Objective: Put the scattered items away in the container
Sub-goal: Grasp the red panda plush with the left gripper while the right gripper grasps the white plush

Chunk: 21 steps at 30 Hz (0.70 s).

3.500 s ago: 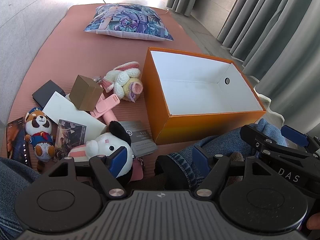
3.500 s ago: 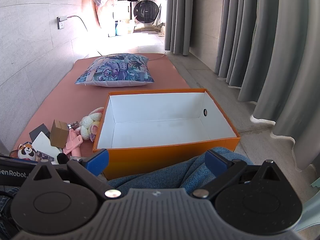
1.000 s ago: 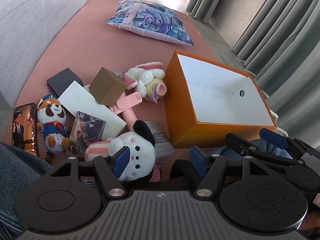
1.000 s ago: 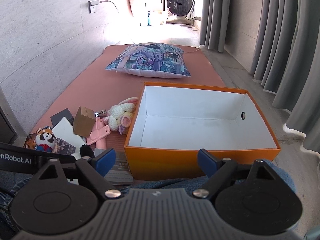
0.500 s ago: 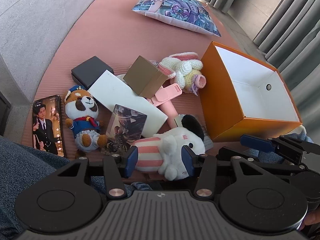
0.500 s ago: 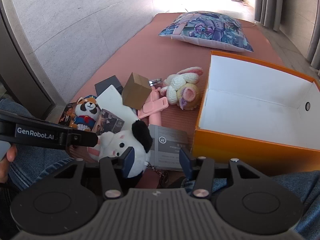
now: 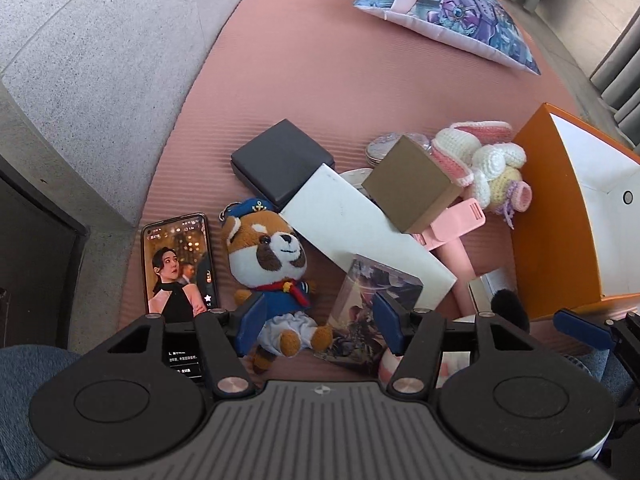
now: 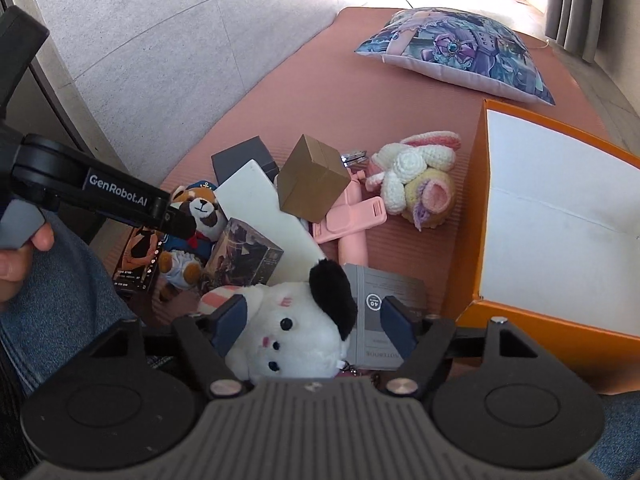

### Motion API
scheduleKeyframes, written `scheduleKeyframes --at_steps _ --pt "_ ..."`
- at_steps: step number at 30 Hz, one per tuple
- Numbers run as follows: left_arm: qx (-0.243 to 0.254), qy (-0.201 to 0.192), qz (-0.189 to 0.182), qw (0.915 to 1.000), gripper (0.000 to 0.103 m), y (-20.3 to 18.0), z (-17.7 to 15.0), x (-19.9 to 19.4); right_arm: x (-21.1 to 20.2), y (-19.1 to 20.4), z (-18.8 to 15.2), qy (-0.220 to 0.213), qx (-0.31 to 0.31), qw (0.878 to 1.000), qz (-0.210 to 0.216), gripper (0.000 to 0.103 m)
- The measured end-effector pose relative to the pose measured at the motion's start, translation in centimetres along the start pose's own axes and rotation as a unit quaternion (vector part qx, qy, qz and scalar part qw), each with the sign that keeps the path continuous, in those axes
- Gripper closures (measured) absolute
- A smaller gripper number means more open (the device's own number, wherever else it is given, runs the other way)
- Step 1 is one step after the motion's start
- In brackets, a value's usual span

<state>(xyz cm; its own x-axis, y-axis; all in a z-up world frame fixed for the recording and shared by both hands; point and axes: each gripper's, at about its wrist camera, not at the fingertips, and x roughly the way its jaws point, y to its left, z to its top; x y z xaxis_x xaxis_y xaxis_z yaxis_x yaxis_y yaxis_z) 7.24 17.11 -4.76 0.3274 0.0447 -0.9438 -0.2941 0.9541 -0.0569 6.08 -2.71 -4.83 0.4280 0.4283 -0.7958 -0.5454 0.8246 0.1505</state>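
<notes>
The orange box [image 7: 560,216] with a white inside [image 8: 552,200] stands open at the right. My left gripper [image 7: 318,320] is open, its fingers on either side of the legs of a red panda plush [image 7: 272,264]. My right gripper [image 8: 314,326] is open around a white plush with a black ear [image 8: 296,328]. A brown cube box [image 8: 312,178], a crocheted bunny [image 8: 416,176], a pink holder [image 8: 352,220], a white flat box [image 7: 360,228], a black box [image 7: 280,160], a picture box [image 8: 244,256] and a grey notebook [image 8: 380,304] lie scattered.
Everything lies on a pink mat [image 7: 304,72]. A phone with a lit screen [image 7: 176,264] lies left of the red panda. A printed pillow [image 8: 460,52] lies at the far end. A grey wall [image 7: 100,60] runs along the left; my jeans-clad knees are near the bottom.
Both grippers swung left, away from the orange box. The left went from the white plush to the red panda; the right came down around the white plush.
</notes>
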Motion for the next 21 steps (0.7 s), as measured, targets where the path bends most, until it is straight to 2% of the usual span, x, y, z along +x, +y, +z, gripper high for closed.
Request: scheduleKeyframes --at_steps 3,6,12,21 --pt "0.006 0.016 0.032 0.9993 0.033 0.7 1.3 1.5 0.5 0.1 0.4 0.003 0.001 1.000 -0.003 0.027" --pt "0.003 0.035 0.043 0.9984 0.032 1.5 2.2 2.9 0.7 0.1 0.3 0.005 0.001 1.000 -0.003 0.027" --pt "-0.035 0.076 0.031 0.9960 0.031 2.9 3.2 5.6 1.6 0.0 0.2 0.014 0.010 1.000 -0.004 0.022" --pt "-0.045 0.091 0.047 0.9936 0.027 2.7 3.8 7.7 3.3 -0.6 0.4 0.023 0.048 0.998 0.020 0.017"
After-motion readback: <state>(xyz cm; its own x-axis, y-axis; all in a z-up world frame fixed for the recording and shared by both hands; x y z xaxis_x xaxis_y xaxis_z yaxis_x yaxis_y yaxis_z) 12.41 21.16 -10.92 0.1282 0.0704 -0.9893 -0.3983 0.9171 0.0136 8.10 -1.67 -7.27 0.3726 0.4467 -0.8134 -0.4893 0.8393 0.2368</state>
